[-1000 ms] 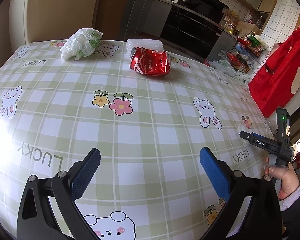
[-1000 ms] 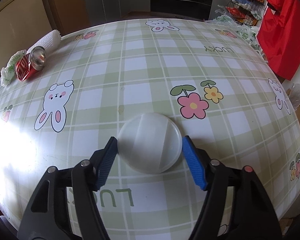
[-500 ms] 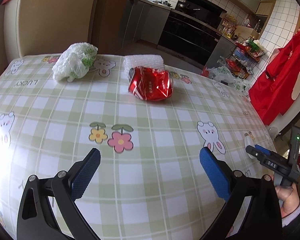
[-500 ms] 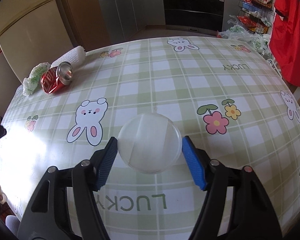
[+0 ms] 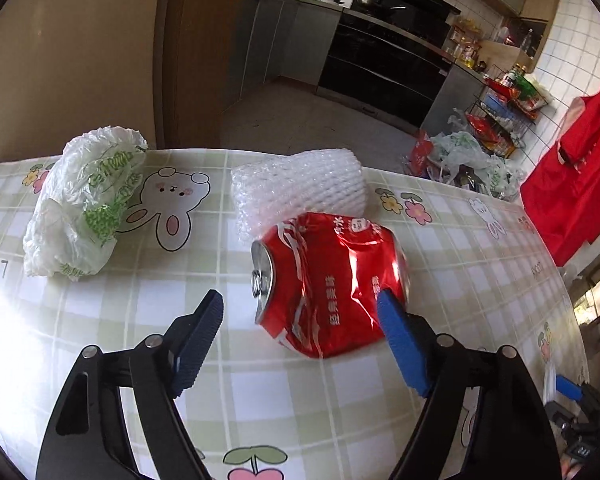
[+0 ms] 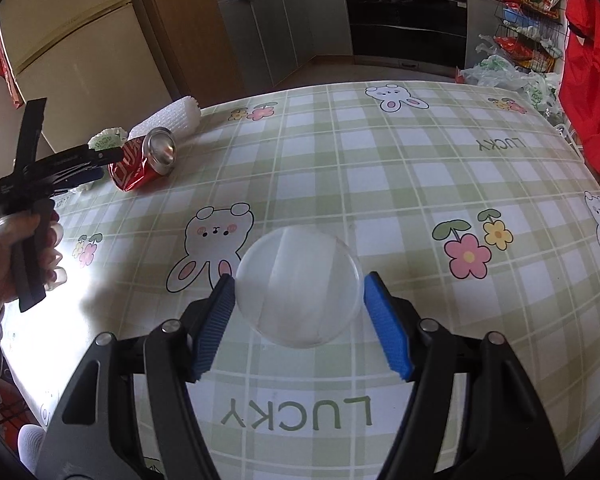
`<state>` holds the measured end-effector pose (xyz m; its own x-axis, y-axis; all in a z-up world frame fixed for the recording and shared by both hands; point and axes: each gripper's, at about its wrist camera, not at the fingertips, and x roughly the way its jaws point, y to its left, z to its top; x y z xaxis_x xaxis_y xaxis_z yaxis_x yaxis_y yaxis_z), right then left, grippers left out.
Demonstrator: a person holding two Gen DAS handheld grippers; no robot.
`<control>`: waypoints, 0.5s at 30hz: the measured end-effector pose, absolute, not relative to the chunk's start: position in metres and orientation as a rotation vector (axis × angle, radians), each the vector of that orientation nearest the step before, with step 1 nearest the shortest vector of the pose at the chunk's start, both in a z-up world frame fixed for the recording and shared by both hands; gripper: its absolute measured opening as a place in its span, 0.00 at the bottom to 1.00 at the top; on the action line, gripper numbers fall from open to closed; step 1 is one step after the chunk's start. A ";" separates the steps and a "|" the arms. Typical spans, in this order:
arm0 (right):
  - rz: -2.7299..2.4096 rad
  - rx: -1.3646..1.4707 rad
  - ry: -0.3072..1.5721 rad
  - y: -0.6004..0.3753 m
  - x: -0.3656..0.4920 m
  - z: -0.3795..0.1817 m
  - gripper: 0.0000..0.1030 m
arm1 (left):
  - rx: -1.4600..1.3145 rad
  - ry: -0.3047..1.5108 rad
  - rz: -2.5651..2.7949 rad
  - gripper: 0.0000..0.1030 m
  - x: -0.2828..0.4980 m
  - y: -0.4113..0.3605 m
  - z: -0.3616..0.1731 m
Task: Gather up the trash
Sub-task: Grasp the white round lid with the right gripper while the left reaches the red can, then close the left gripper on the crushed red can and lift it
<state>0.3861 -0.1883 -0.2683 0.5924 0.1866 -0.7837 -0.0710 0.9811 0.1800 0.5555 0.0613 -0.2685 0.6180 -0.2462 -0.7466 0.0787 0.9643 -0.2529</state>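
— So, the left tongs [image 5: 300, 316]?

— Spread, and they have just been narrowing around the crushed red aluminium drink can [image 5: 332, 284], which lies on its side on the green-checked, bunny-printed tabletop [image 5: 260, 400]. The right pad sits at the can's base; the left pad stands clear of its top (a visible gap).

— Behind it?

— A white foam mesh sleeve [image 5: 300, 192] touching the can, and a crumpled white-and-green plastic bag [image 5: 84, 200] further left.

— The right tongs [image 6: 298, 300]?

— Pinching a round translucent plastic lid [image 6: 298, 286] above the tabletop.
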 end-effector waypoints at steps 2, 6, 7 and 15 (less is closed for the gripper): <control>0.153 0.139 0.925 -0.190 0.386 -0.269 0.65 | -0.263 0.901 -0.157 0.71 0.566 0.067 -0.273; 0.160 0.145 0.920 -0.191 0.384 -0.266 0.65 | -0.357 0.930 -0.100 0.64 0.582 0.074 -0.283; 0.162 0.147 0.920 -0.191 0.384 -0.266 0.65 | -0.365 0.937 -0.095 0.63 0.584 0.075 -0.286; 0.177 0.157 0.915 -0.187 0.373 -0.260 0.65 | -0.344 0.935 -0.098 0.30 0.579 0.072 -0.282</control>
<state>0.3727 -0.1870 -0.2603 0.5968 0.2189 -0.7719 -0.0852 0.9739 0.2103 0.5786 0.0721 -0.2817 0.5939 -0.2303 -0.7709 -0.0652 0.9412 -0.3314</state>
